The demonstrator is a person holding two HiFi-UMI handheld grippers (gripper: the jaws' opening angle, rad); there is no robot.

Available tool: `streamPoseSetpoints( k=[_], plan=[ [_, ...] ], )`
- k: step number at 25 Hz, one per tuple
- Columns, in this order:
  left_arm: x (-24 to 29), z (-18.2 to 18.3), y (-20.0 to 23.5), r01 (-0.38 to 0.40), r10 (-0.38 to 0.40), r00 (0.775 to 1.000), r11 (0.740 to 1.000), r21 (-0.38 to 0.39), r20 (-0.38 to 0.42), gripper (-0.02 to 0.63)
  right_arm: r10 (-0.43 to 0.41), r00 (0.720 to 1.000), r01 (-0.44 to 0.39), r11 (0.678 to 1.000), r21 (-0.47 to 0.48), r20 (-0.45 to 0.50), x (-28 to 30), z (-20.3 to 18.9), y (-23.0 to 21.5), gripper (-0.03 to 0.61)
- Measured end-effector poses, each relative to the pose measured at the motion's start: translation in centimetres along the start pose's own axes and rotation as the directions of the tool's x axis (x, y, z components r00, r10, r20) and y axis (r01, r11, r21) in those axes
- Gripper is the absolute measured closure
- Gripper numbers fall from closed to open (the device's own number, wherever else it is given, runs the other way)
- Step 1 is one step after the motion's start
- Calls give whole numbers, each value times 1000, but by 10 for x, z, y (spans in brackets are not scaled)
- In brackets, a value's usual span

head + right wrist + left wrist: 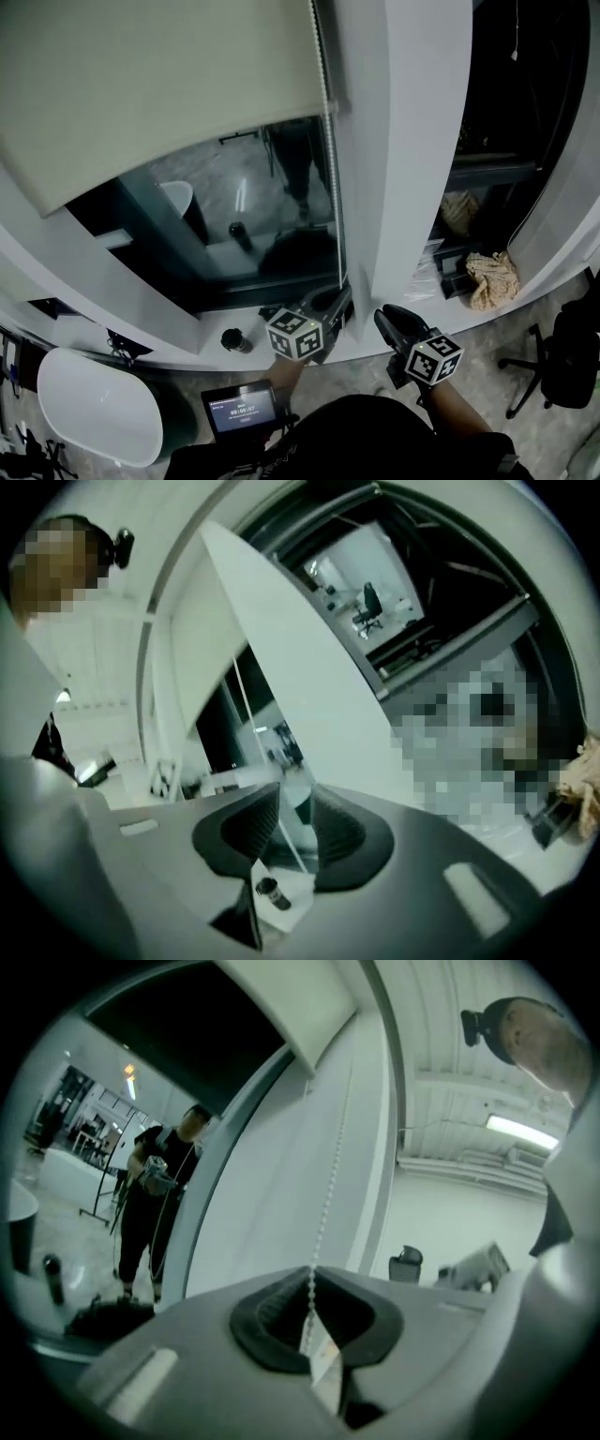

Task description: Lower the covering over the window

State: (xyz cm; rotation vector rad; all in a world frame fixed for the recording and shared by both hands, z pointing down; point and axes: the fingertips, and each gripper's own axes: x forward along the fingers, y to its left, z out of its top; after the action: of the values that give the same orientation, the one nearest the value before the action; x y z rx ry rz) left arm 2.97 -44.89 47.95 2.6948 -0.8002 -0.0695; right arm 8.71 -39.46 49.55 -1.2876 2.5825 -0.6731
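Progress: blind (159,84) partly down. It covers the upper part of the window (244,225); the lower pane is still bare dark glass, so a good share of the travel is left.

Bead chain (328,1194) hangs along the blind's right edge, between blind and pillar (412,141).

Left gripper (312,1279): jaws closed tight on the chain, beads running straight up out of the pinch. Gripper sits low, just above the sill (169,328). Judgement: this pull is near its bottom, so a fresh grip higher up the chain is probably needed to go on.

Right gripper (295,789): jaws slightly apart, pads on nothing. A thin pale line shows in the gap; cannot tell whether it is the chain's other strand or a frame edge. It sits right of the left gripper, in front of the pillar.

Surroundings, left to right:
- small screen (242,408) below the sill
- dark can (234,340) on the sill, left of the left gripper, clear of the chain
- crumpled cloth (492,277) on the ledge beyond the pillar
- office chair (558,361) at far right

Obstructions: none seen under the blind's lower edge. The sill limits how low the left gripper can pull.
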Motion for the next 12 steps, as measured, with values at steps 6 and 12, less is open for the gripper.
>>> streamPoseSetpoints(
  k=[6,12],
  plan=[
    [-21,-92,-7,-17,5,996,991,-136,-91,611,223,945,-186,968,-170,239,3,145,93,468],
    [-32,-116,-21,2,-20,992,990,-141,-126,611,325,897,-234,924,-302,300,13,218,153,468]
  ],
)
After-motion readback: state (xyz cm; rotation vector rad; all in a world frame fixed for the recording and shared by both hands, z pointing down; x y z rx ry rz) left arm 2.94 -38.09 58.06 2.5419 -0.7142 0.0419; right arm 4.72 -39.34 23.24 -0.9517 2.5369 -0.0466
